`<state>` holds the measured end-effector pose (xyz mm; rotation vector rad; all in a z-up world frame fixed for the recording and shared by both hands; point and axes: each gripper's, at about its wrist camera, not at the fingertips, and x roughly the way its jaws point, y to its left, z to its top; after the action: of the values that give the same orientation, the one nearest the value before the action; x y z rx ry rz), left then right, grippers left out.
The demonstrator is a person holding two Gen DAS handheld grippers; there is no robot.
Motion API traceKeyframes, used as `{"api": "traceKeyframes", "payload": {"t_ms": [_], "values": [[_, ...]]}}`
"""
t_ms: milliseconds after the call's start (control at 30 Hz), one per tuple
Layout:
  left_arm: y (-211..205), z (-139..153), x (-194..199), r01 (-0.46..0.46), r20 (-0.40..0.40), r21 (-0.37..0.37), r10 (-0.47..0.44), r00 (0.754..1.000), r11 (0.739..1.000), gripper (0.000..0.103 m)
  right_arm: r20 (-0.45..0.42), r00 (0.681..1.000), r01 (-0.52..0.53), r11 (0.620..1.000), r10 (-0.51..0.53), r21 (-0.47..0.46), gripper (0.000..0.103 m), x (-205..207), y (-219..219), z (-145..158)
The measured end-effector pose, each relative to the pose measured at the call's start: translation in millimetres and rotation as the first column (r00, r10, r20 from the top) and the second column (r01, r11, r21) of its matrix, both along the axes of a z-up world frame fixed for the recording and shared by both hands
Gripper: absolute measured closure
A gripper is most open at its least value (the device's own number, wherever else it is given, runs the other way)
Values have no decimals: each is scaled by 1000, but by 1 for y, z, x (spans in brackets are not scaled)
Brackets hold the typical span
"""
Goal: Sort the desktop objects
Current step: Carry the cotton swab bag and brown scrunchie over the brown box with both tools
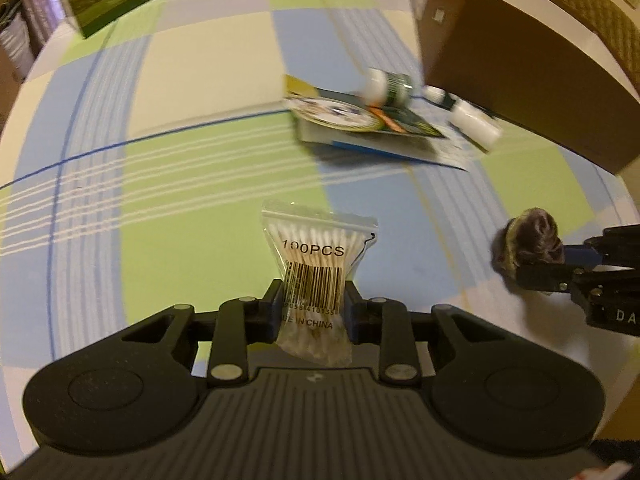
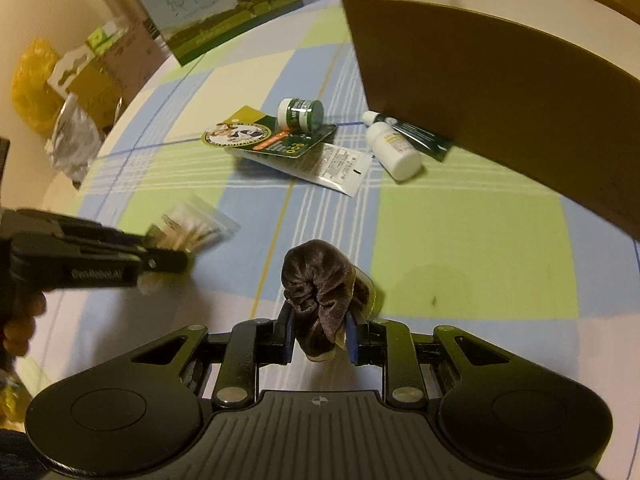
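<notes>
My left gripper [image 1: 314, 300] is shut on a clear bag of cotton swabs [image 1: 316, 258] marked 100PCS, held above the checked tablecloth. It also shows at the left of the right wrist view [image 2: 168, 254], with the bag [image 2: 192, 228] sticking out. My right gripper [image 2: 320, 330] is shut on a brown velvet scrunchie [image 2: 318, 288]; in the left wrist view it [image 1: 520, 268] enters from the right with the scrunchie [image 1: 528, 240]. Ahead lie a green jar [image 2: 301, 113], a white bottle [image 2: 394, 148], a green tube [image 2: 420, 136] and flat packets [image 2: 280, 142].
A large brown cardboard box [image 2: 500, 92] stands at the right, next to the bottle and tube. A milk carton box [image 2: 224, 8] stands at the far left edge of the table. Bags and cartons [image 2: 76, 92] sit beyond the table's left edge.
</notes>
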<state>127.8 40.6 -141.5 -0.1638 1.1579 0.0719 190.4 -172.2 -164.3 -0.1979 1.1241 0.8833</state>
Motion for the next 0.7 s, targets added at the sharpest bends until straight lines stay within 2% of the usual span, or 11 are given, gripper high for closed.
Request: {"api": "traceKeyframes", "payload": {"t_ms": [267,700], "values": [[-31,23,-5,97,55,-33,-95,994,995,80,8,997,77,996,-78,40,81,-6,-29,22],[-73,73,3,196,204,-44,-183,962,980,80,51,982,174,980,-180,93,81,-5,-73,57]]}}
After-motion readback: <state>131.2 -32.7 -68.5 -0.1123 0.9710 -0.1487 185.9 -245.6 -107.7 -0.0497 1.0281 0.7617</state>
